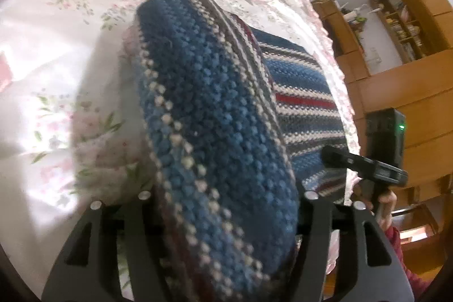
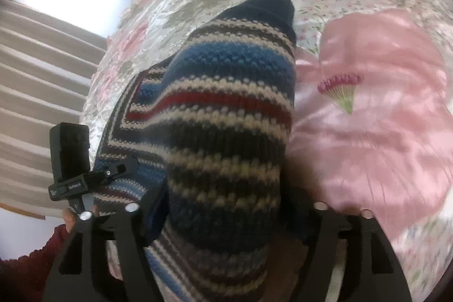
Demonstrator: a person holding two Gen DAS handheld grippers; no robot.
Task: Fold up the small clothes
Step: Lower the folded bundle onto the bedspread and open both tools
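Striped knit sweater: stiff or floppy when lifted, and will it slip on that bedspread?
Likely floppy: the striped knit sweater drapes and bulges between the left gripper fingers. Probably slides easily on the glossy floral bedspread. The chunky knit should grip well.

A striped knitted garment (image 1: 215,115) fills the middle of the left wrist view, its blue band edged with white and grey stitches running up from between the left gripper's (image 1: 226,239) two black fingers (image 1: 130,239). The knit passes between those fingers and hides their tips, so the grip itself cannot be made out. Beyond the raised fold, more of the garment lies flat on the floral bedspread (image 1: 70,19), showing blue, white, grey and red stripes near the bed's right edge. At that edge the right gripper (image 1: 334,156) reaches in, one black finger touching the knit, with a hand (image 1: 386,205) in a red sleeve (image 1: 402,254) beneath it. Wooden shelves (image 1: 396,24) stand behind.
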